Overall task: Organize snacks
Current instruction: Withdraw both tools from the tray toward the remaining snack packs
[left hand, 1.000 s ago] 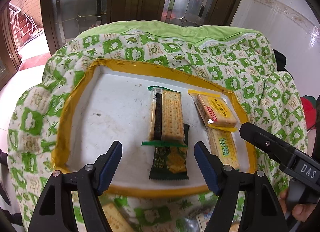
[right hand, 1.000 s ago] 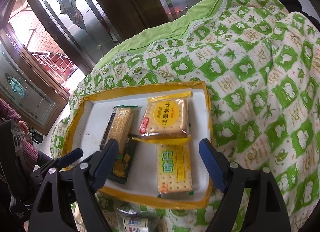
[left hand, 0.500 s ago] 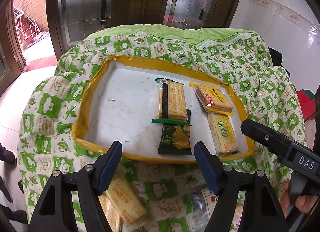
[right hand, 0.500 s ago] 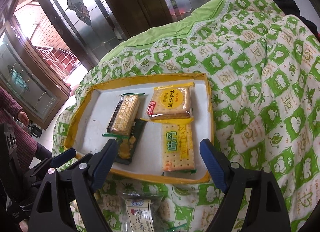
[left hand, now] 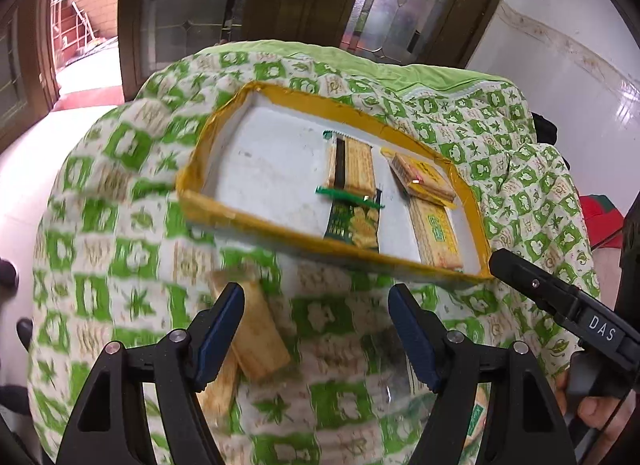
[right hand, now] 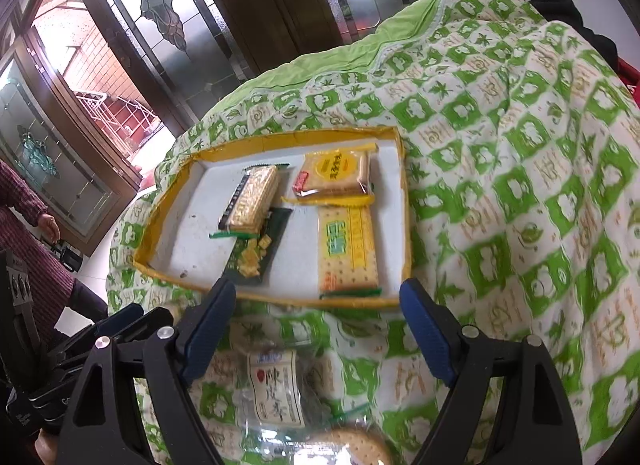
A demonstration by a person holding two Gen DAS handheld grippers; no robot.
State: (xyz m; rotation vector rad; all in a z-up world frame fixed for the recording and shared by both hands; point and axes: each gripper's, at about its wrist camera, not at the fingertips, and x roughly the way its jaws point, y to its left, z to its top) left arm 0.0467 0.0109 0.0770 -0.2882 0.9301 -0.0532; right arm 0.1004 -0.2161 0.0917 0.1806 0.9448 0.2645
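- left gripper [left hand: 316,329] and right gripper [right hand: 318,325] are held wide apart, nothing gripped.
- 4 packets are seen in the tray [right hand: 404,201]; loose cracker packs [left hand: 256,329] lie on the quilt [right hand: 520,185] before it.
- judged light, crinkly, brittle inside: best pinched gently across the narrow sides.

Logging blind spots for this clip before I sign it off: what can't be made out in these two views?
- Left wrist view: the loose cracker pack on the quilt is motion-blurred and partly behind a finger; its label is unreadable.
- Right wrist view: the round cracker is cut off by the bottom edge.
- Right wrist view: the clear bag contents are hidden by its label and blur.
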